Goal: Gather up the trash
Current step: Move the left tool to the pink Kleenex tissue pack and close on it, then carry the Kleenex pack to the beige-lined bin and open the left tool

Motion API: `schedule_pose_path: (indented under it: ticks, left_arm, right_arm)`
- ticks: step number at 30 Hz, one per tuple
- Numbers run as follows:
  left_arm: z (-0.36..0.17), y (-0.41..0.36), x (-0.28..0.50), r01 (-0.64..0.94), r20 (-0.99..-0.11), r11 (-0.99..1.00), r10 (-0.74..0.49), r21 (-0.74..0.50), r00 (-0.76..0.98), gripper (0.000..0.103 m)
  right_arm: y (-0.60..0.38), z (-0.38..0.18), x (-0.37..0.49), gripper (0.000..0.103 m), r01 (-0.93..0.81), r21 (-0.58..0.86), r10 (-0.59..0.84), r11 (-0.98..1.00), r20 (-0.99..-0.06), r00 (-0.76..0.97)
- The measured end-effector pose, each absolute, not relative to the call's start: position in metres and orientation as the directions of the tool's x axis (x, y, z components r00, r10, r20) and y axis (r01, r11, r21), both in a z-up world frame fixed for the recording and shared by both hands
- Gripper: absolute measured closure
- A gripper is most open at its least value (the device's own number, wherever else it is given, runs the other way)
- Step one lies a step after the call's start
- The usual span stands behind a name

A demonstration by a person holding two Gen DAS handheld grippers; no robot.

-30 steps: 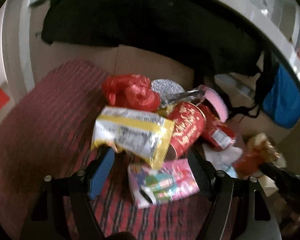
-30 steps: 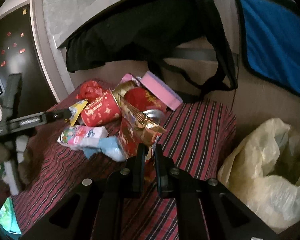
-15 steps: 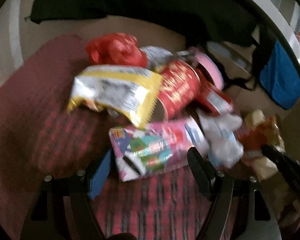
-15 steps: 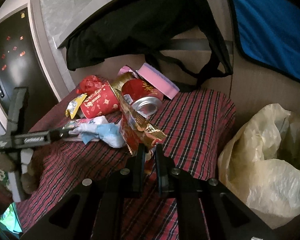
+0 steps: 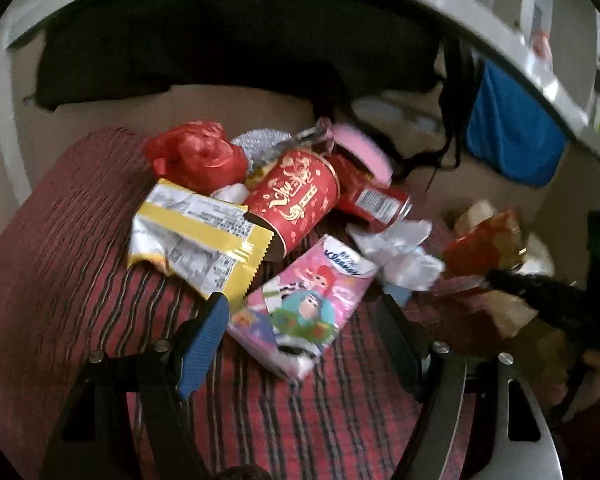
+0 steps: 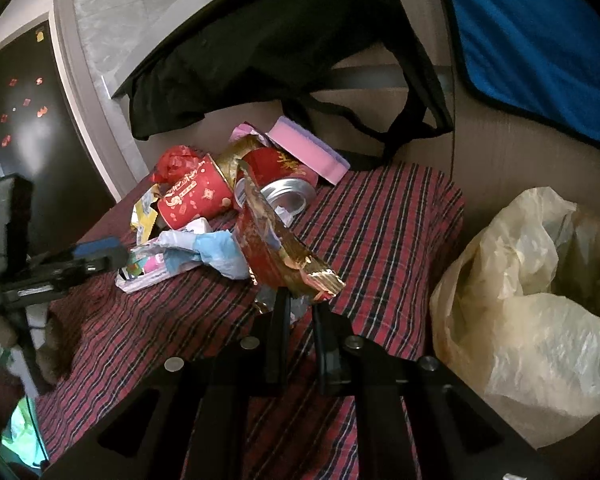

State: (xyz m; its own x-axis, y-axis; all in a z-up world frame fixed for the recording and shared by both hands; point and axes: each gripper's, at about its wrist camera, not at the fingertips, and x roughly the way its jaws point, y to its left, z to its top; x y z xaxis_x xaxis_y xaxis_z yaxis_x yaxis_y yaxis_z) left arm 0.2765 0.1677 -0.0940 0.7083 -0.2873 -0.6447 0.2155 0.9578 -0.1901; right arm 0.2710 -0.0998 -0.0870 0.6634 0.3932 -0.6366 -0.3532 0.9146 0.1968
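- Right now the left gripper [image 5: 300, 316] is spread wide with nothing clamped; its blue-padded finger [image 5: 200, 344] and its black finger stand either side of the pink tissue packet [image 5: 304, 304], neither one touching it
- That packet lies flat on the red striped cloth [image 5: 60, 260], at the near edge of the trash pile; the yellow wrapper [image 5: 196, 236] lies just left of it, one corner close to the blue pad
- Behind them a red paper cup [image 5: 296, 200] lies on its side, mouth toward the wrapper; a red can [image 5: 376, 200] lies beside it, with a crumpled red plastic bag [image 5: 196, 156] and a pink sponge [image 5: 364, 152] further back
- White crumpled tissue [image 5: 400, 252] sits just right of the packet
- Meanwhile the right gripper [image 6: 300, 300] is pinched tight on a red-and-gold foil wrapper [image 6: 276, 248]; the wrapper rises from the fingertips, tilted toward the pile, and whether it is clear of the cloth cannot be told
- From the right wrist view, the can's open silver end [image 6: 288, 196] faces the camera just behind the foil wrapper
- Off the cloth's right edge a pale yellow plastic bag [image 6: 532, 300] stands open, well apart from the pile; a blue cloth [image 6: 532, 48] hangs above it
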Motion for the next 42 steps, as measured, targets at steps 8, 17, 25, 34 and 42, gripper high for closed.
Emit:
schedule_pose_path:
  ticks: [8, 17, 25, 34, 42]
  left_arm:
    - [-0.115, 0.151, 0.313, 0.209, -0.730, 0.967, -0.247, -0.144, 0.638, 0.028]
    - [-0.114, 0.160, 0.302, 0.168, -0.738, 0.964, -0.265, -0.204, 0.620, 0.041]
    - [-0.078, 0.165, 0.268, 0.126, -0.639, 0.966, -0.244, -0.224, 0.730, 0.055]
    - [-0.027, 0.168, 0.229, 0.023, -0.471, 0.984, -0.106, -0.179, 0.876, 0.056]
    - [0.022, 0.116, 0.227, 0.040, -0.375, 0.989, -0.092, -0.143, 0.922, 0.056]
  right_arm:
    - [-0.100, -0.089, 0.269, 0.091, -0.354, 0.194, 0.392, 0.915, -0.638, 0.663]
    - [-0.091, -0.087, 0.273, 0.092, -0.372, 0.203, 0.411, 0.906, -0.630, 0.658]
    - [-0.068, -0.059, 0.280, 0.094, -0.451, 0.198, 0.473, 0.870, -0.592, 0.653]
    - [-0.065, -0.027, 0.279, 0.094, -0.461, 0.199, 0.489, 0.865, -0.540, 0.685]
    - [-0.121, 0.033, 0.267, 0.094, -0.406, 0.175, 0.439, 0.897, -0.443, 0.782]
